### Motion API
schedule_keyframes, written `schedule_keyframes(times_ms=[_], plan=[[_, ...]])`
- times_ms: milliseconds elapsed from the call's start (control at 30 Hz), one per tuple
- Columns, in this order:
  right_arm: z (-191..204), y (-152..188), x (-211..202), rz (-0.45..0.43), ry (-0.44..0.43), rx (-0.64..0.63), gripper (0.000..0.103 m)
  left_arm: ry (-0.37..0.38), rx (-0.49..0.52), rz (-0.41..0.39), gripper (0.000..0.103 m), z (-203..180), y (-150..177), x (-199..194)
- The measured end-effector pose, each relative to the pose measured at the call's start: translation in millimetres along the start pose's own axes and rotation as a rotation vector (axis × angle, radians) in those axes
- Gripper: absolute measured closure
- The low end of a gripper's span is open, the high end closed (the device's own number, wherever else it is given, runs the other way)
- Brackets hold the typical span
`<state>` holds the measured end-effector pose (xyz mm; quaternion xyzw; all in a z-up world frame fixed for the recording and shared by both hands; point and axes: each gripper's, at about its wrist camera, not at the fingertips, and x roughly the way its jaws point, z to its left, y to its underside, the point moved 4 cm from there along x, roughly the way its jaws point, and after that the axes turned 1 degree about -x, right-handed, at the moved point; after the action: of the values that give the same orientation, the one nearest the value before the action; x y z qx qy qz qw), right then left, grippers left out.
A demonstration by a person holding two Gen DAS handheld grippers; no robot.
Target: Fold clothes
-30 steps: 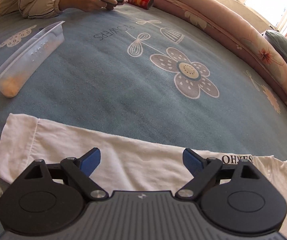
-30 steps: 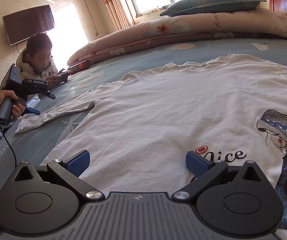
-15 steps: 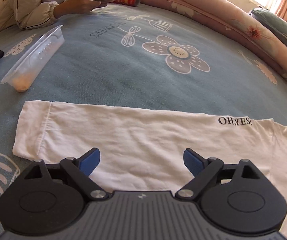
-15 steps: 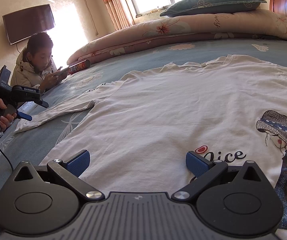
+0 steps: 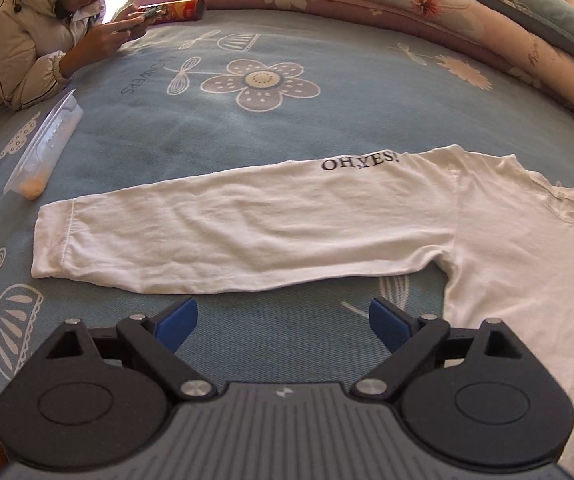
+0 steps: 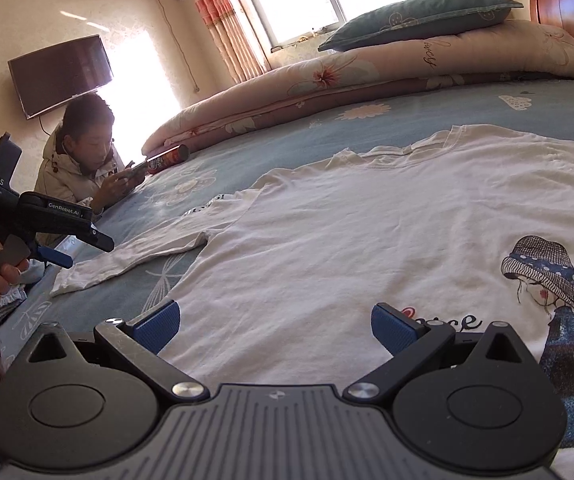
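- Grippers both stood wide and empty: my left gripper (image 5: 283,322) hovered over the bedspread (image 5: 287,120) just short of the sleeve (image 5: 227,236); my right gripper (image 6: 275,326) hung above the shirt (image 6: 367,240), spread flat.
- Left of the sleeve I saw a tub (image 5: 43,152) holding something orange.

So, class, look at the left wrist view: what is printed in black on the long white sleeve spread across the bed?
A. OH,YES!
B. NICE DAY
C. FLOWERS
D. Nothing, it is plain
A: the black lettering OH,YES! sits near the shoulder end of the sleeve of the white shirt, which lies flat on the blue bed cover.
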<state>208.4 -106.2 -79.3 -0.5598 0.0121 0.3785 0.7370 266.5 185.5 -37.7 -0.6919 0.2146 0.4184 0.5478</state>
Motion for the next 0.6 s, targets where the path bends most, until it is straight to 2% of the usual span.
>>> schedule_keyframes(times_ms=[100,233,333,400,533,600], plan=[[2.5,-4.3,-10.4,-0.021,-0.021,0.008,0.0,0.113,0.01,-0.029,0.01,-42.3,-0.7,-4.3],[3.6,-5.3,-14.5,-0.021,-0.01,0.015,0.0,0.262,-0.025,-0.007,0.01,-98.4,0.1,11.6],[0.9,-2.5,-15.8,-0.004,-0.012,0.032,0.0,0.337,0.001,0.009,0.01,-134.6,8.4,29.1],[-1.9,0.0,-16.8,0.009,-0.013,0.047,0.0,0.324,0.024,0.027,0.01,-149.7,17.3,43.2],[-8.8,0.9,-18.9,0.023,0.004,0.06,0.0,0.275,-0.009,0.112,0.01,-145.2,38.3,64.8],[-12.9,-1.1,-20.5,0.027,0.018,0.078,0.0,0.284,-0.003,0.105,0.01,-140.4,48.5,57.2]])
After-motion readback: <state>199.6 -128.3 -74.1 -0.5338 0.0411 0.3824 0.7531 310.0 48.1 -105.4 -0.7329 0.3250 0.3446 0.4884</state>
